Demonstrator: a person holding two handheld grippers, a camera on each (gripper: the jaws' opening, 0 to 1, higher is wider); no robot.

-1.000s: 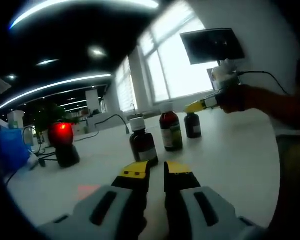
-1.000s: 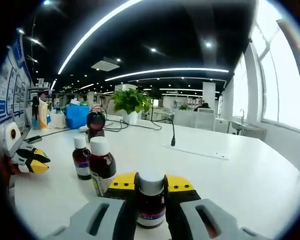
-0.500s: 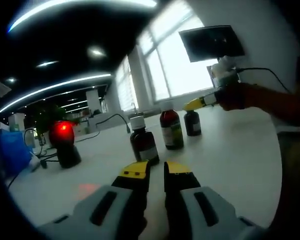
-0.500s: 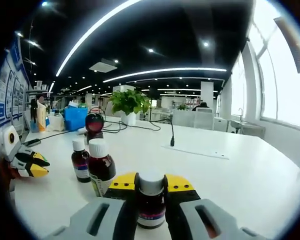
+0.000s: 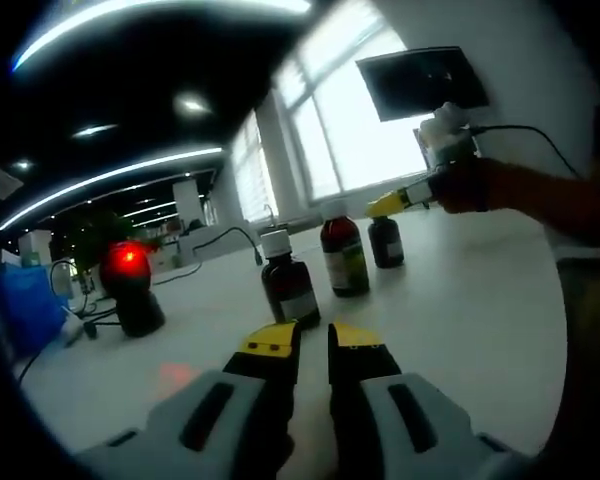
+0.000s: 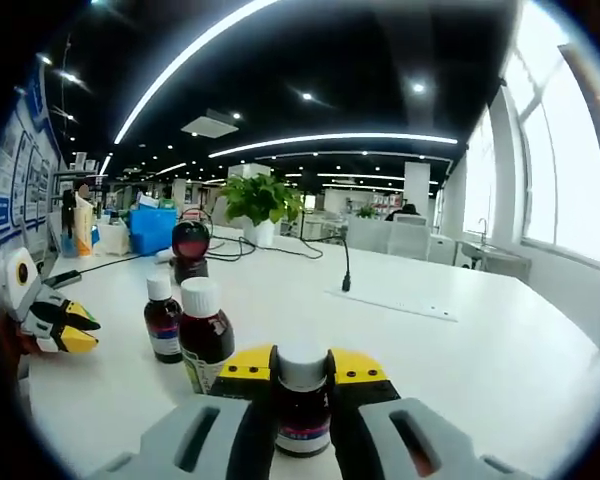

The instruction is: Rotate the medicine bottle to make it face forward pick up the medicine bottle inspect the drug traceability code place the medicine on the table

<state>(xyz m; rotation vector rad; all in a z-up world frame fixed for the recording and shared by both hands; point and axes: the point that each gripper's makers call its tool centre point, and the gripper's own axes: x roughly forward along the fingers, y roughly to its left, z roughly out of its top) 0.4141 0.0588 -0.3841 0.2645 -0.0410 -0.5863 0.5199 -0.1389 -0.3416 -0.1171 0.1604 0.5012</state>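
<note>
The right hand-held gripper (image 6: 302,385) is clamping a small, white-capped, dark brown glass medicine bottle (image 6: 302,400) at its body, just beside two similar bottles on the white counter (image 6: 460,350); it is probably light, rigid, slippery and breakable.

No legible text on any label.

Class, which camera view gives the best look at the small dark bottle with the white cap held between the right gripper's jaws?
The right gripper view: the small dark white-capped bottle sits close and centred between the right gripper jaws. In the left gripper view it is far off and tiny, its cap hidden behind the yellow tips.
</note>
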